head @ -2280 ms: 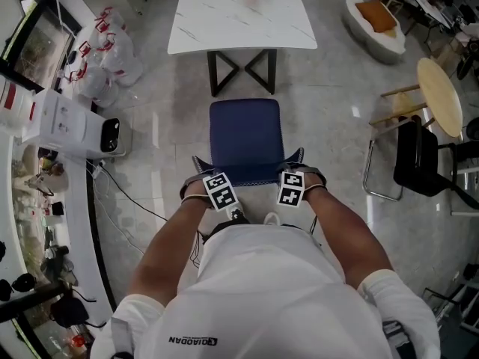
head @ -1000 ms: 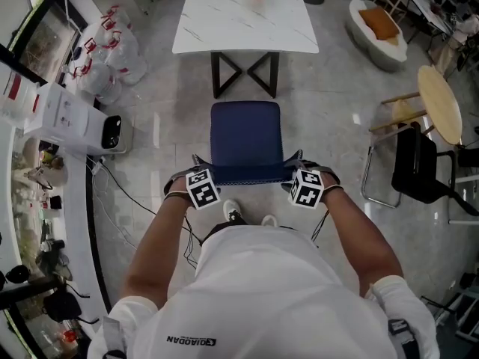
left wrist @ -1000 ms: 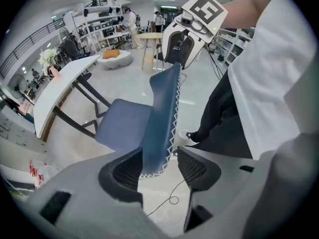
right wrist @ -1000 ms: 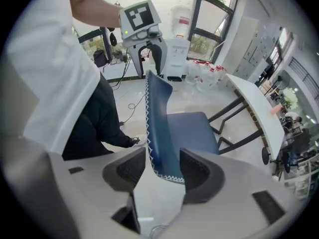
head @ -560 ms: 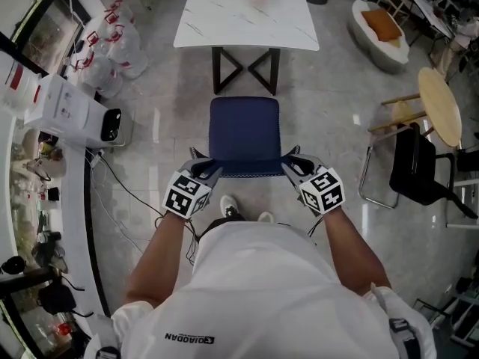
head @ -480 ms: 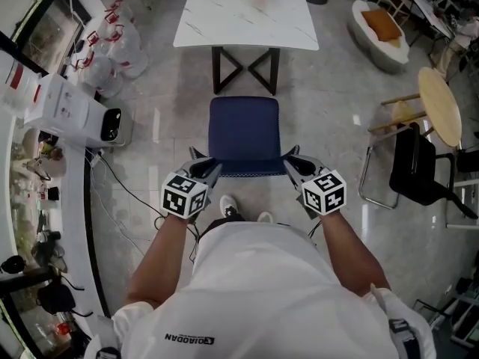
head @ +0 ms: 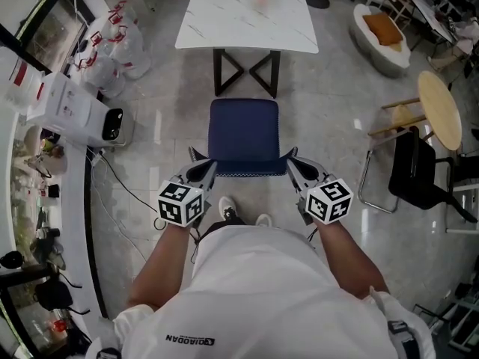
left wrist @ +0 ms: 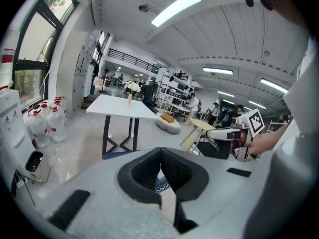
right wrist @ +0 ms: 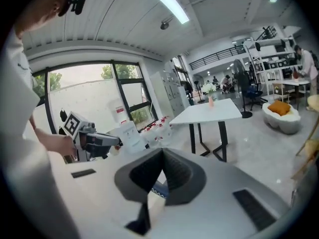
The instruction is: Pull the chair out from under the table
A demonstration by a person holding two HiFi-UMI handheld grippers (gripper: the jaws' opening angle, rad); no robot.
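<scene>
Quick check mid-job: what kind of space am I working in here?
Probably a large open-plan office or showroom lounge: a marble-top table, a cushioned lounge seat and tall storage racks across the hall.

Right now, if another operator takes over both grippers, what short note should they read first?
Left gripper: jaws have just closed; shut on nothing, beside the left corner of the chair back.
Right gripper: jaws have also just closed; shut and empty, beside the right corner.
Dark blue padded chair: stands on the floor in front of the white marble-top table, with its seat clear of the table top and its back toward the person.
Done: the chair looks fully pulled out, and neither gripper holds it.
Left: probably nothing; only check that the chair is far enough out.
</scene>
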